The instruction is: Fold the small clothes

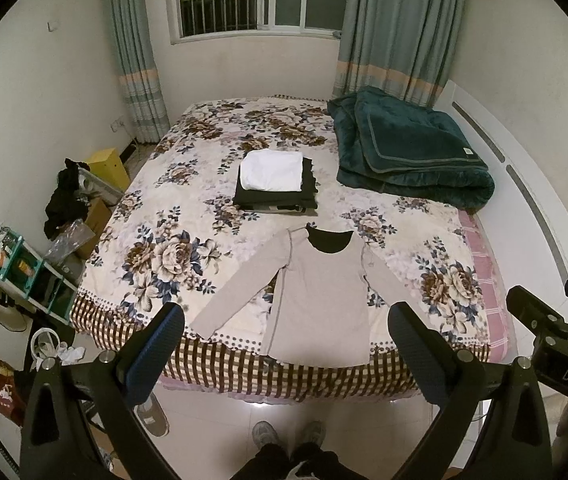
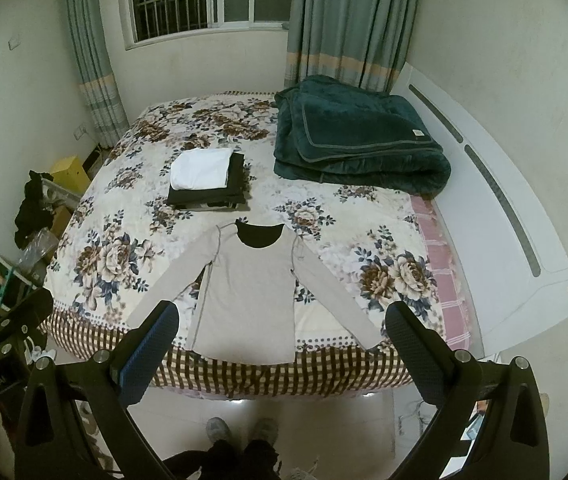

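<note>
A beige long-sleeved shirt with a dark neck lining lies flat, sleeves spread, at the near edge of the floral bed; it also shows in the right wrist view. Behind it sits a folded stack, white garment on dark ones, also in the right wrist view. My left gripper is open and empty, held above the floor in front of the shirt's hem. My right gripper is open and empty at the same height. Each gripper's body shows at the edge of the other's view.
A folded dark green blanket lies at the bed's far right, beside a white headboard. Left of the bed stand a yellow box, dark clothes, a cluttered teal rack and shoes. My feet stand on the tiled floor.
</note>
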{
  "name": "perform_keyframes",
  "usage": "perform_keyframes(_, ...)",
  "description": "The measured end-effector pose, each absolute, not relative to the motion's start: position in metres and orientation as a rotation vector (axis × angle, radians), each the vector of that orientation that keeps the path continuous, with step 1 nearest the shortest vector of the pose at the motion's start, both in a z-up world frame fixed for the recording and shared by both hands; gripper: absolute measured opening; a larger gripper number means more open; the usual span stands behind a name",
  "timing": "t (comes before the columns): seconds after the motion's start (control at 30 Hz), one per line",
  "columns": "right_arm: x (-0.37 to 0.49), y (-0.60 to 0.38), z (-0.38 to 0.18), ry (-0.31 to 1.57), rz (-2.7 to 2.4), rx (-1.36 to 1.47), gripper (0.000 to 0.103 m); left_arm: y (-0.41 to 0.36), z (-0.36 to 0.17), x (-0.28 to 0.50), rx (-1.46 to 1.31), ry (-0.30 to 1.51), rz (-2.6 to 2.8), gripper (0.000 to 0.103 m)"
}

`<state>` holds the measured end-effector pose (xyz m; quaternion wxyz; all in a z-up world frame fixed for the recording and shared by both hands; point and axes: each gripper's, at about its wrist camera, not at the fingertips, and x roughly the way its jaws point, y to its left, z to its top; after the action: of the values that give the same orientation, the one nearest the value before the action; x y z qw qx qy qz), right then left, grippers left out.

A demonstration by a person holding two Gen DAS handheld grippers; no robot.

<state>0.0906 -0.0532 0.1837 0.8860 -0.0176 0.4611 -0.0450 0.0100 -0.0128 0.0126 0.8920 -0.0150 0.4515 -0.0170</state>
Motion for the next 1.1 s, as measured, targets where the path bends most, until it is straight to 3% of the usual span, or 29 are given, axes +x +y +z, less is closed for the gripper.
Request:
perform_keyframes(0.27,0.125,-0.070,0.158,1.015,-0.138,0.062,0.103,-0.023,-0.007,0.037,0.006,0.898,-0.015,0.103)
perform_keyframes(0.4,0.148,-0.112,0.090,1.057,-0.255,0.197,0.103,-0.023,-0.046,0.067,0.069,0.825,0.024,0.103)
perform_keyframes(0.63,0.182,-0.241,-0.074,1.152,-0.478,0.433,0.103,-0.036,-0.161,0.148,0.104,0.926,0.043,0.103)
perform_keyframes(0.8,0.197,-0.357,-0.230,1.257,-0.595,0.649,0.077,-0.058,-0.269,0.185,0.123,1.035,0.109,0.103)
perform_keyframes(1.1,0.209,-0.473,-0.493,1.424,-0.732,0.945,0.077,-0.067,-0.436,0.224,0.149,1.258,0.193,0.103)
